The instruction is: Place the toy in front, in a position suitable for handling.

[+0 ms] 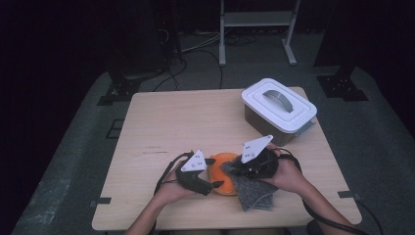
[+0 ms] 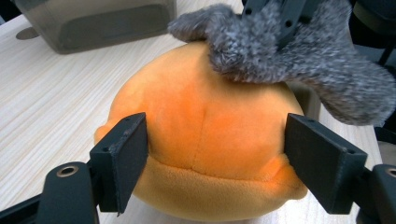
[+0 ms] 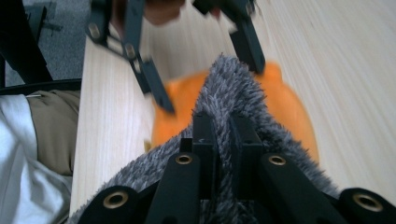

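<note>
Near the front edge of the wooden table point(image 1: 161, 117), just ahead of you, sits a round orange plush toy point(image 1: 222, 180), and both of your hands meet over it. Your left hand point(image 1: 171, 190) comes up from the bottom edge of the high view, with the forearm slanting in toward the middle. It holds the left gripper point(image 1: 215, 184) low and about level, pointing across at the toy from its left side. From the left gripper view, the two black jaws stand wide, one on each side of the orange toy point(image 2: 205, 140), and both pads press against its soft sides, so the left gripper point(image 2: 215, 156) is holding the toy. Your right hand point(image 1: 288, 172) comes in from the right, with the forearm slanting toward the middle too. It holds the right gripper point(image 1: 234, 168) pointing left, over the top of the toy. From the right gripper view, its jaws are squeezed tight together on a fuzzy grey cloth point(image 3: 233, 107), so the right gripper point(image 3: 229, 128) is pinching the cloth. The grey cloth point(image 1: 252, 192) lies on the top right part of the toy and hangs down onto the table beside it. In the left gripper view the cloth point(image 2: 289, 51) rests right on the top of the toy. Farther back on the right of the table, well apart from your hands, stands a box with a white lid point(image 1: 279, 105) and a handle on it.
</note>
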{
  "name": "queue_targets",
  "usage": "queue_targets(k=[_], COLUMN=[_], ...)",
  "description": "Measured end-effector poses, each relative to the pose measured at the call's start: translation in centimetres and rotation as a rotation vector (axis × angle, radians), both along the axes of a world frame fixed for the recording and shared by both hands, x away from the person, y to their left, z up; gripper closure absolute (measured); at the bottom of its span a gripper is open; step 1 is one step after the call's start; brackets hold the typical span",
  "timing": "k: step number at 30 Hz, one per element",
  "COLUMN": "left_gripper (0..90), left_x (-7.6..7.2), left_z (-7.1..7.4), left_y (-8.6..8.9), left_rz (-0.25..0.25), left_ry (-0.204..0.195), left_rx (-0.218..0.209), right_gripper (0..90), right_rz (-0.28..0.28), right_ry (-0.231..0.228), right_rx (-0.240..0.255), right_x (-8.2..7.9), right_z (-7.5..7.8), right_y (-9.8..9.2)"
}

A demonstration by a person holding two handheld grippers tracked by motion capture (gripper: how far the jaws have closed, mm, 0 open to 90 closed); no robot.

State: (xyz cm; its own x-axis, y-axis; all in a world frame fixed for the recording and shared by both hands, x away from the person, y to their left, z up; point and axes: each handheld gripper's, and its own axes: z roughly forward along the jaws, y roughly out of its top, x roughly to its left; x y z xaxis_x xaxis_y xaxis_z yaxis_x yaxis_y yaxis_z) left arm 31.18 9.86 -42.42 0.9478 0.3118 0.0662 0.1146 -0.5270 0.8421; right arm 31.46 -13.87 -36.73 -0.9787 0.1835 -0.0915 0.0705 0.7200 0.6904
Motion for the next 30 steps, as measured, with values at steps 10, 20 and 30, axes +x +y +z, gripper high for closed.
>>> queue_targets(k=[10, 20, 30], left_gripper=[22.5, 22.8, 22.1], left_x=[-0.4, -0.4, -0.1], left_z=[-0.5, -0.7, -0.7], left_y=[0.1, 0.1, 0.8], left_rz=[-0.001, -0.006, -0.014], left_ry=[-0.013, -0.017, -0.001], left_rx=[0.016, 0.032, 0.033], right_gripper=[81.9, 81.7, 81.5], right_rz=[0.049, -0.027, -0.052], right_ry=[0.004, 0.055, 0.123], right_rx=[-0.035, 0.017, 0.089], right_x=[0.3, 0.9, 3.7], right_z=[-0.7, -1.0, -1.3], right_y=[2.6, -1.4, -1.0])
